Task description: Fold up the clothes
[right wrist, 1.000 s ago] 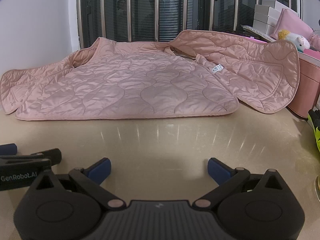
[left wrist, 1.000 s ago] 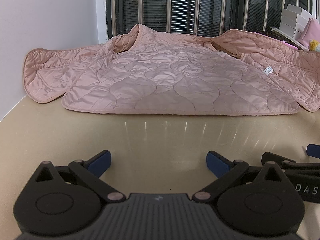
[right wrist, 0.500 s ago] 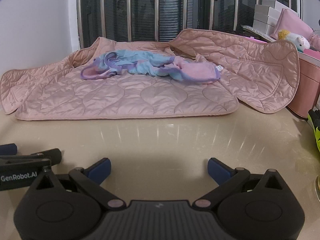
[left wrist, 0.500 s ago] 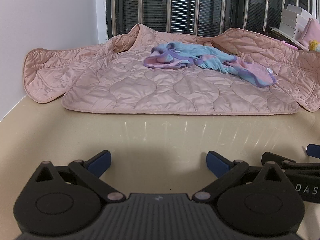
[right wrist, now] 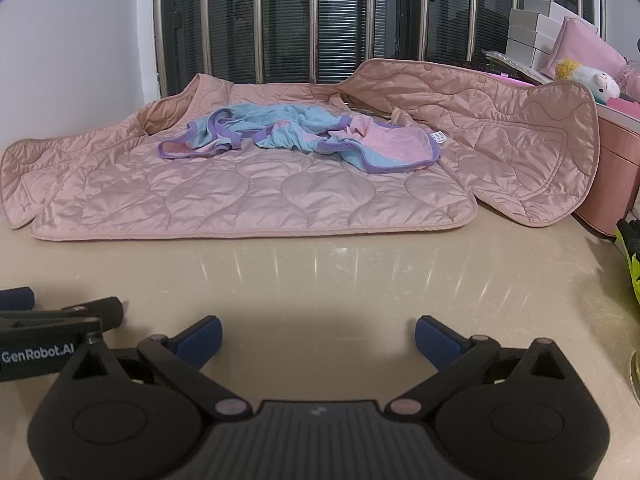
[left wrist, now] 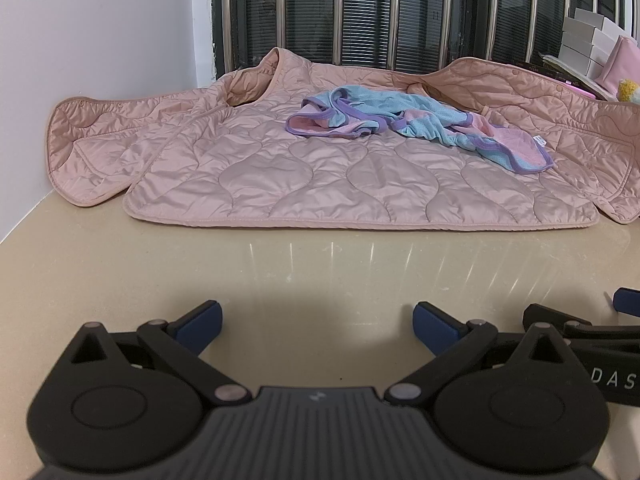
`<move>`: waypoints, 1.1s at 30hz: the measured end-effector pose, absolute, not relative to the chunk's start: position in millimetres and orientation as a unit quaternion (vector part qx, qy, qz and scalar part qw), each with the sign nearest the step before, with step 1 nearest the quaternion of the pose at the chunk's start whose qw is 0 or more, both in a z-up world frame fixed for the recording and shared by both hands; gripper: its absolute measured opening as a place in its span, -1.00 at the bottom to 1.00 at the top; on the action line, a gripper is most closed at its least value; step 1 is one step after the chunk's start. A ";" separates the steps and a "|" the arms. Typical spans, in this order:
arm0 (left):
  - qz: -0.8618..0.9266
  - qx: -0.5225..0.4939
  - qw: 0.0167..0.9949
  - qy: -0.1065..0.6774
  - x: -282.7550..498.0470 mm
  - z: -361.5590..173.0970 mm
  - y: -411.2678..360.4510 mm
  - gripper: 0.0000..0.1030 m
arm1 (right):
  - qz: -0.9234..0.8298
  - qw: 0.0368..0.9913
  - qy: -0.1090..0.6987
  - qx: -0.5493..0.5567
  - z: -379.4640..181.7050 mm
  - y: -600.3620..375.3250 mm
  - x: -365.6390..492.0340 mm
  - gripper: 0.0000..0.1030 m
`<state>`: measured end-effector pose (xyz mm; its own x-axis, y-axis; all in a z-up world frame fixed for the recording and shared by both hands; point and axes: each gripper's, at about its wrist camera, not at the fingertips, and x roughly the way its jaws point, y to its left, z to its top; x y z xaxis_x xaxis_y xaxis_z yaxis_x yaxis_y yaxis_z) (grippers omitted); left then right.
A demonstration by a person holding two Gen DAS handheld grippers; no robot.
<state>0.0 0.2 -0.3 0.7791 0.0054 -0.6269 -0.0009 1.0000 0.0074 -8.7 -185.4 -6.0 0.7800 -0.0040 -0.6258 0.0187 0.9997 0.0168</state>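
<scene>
A pink quilted jacket lies spread open on the beige table, also in the right wrist view. A crumpled blue, pink and purple garment lies on top of the jacket, toward its far side, and shows in the right wrist view. My left gripper is open and empty, low over the bare table in front of the jacket. My right gripper is open and empty, beside it to the right. Each gripper shows at the edge of the other's view.
The beige table has a white wall along its left. A barred window stands behind the jacket. White boxes, a pink cushion and a plush toy are at the right, above a pink cabinet. A yellow-green object is at the right edge.
A blue, pink and purple garment has appeared on the jacket since one second ago and has lain still since. Neither gripper has moved.
</scene>
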 end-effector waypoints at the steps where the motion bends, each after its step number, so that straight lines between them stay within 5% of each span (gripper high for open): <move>1: 0.002 0.003 0.943 0.332 0.0 -0.3 0.2 0.99 | -0.006 0.943 0.332 0.011 -6.0 -185.4 -8.7 1.00; 33: 0.003 0.003 0.943 0.332 -0.9 0.4 0.3 0.99 | 0.010 0.948 0.318 0.011 0.7 -190.8 -9.9 1.00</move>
<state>-0.9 0.3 0.5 0.7790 0.0067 -0.6270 -0.0033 1.0000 0.0065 -9.9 -190.8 0.7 0.7970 0.0260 -0.6035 -0.0123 0.9996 0.0268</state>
